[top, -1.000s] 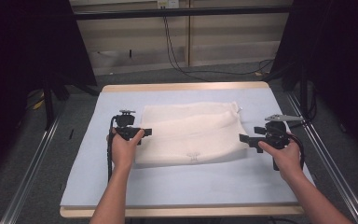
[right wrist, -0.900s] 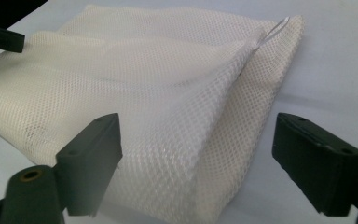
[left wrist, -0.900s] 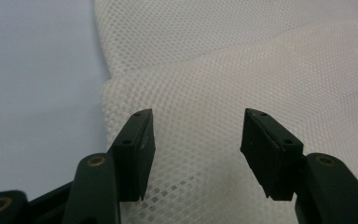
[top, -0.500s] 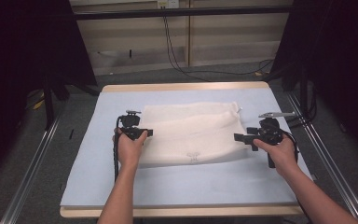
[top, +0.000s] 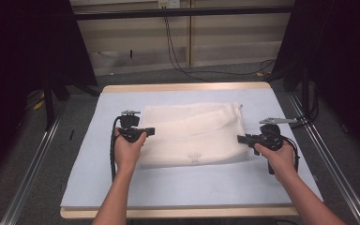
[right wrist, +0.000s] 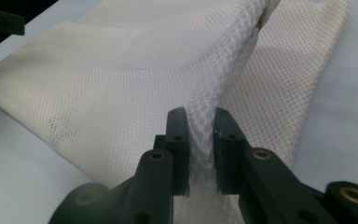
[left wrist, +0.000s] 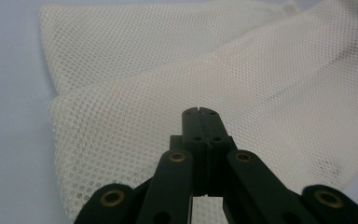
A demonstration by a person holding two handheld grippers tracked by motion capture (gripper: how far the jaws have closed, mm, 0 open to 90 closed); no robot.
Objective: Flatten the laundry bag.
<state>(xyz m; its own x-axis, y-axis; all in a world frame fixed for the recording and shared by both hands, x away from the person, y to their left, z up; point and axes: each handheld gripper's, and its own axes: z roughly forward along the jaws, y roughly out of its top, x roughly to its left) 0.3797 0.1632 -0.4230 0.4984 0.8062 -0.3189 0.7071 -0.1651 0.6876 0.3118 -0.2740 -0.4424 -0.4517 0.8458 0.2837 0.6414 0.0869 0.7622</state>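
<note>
Item: mesh bag [top: 194,133], cream-white, open-weave netting, folded in layers. Lies flat near the middle of the table [top: 178,187], which has a pale blue top and a wooden edge. A small faint mark sits near the bag's front edge in the high view.

Left gripper [top: 149,131]: held in the person's left hand [top: 127,152] at the bag's left edge, pointing inward across the cloth. Its jaws have just been closing and now meet tip to tip; in the left gripper view [left wrist: 199,112] they stand together over the mesh with no gap, and whether any netting is pinched between them cannot be told. The folded left edge of the bag [left wrist: 121,116] runs under and ahead of the jaws.

Right gripper [top: 240,138]: held in the right hand [top: 279,157] at the bag's right edge, pointing inward. Its jaws have just been closing; in the right gripper view [right wrist: 200,128] a raised ridge of mesh [right wrist: 223,70] stands between them, and both jaws press on it. That ridge lifts off the table while the remaining cloth lies flat on either side.

Cable [top: 114,150]: black, trailing from the left gripper along the forearm.
</note>
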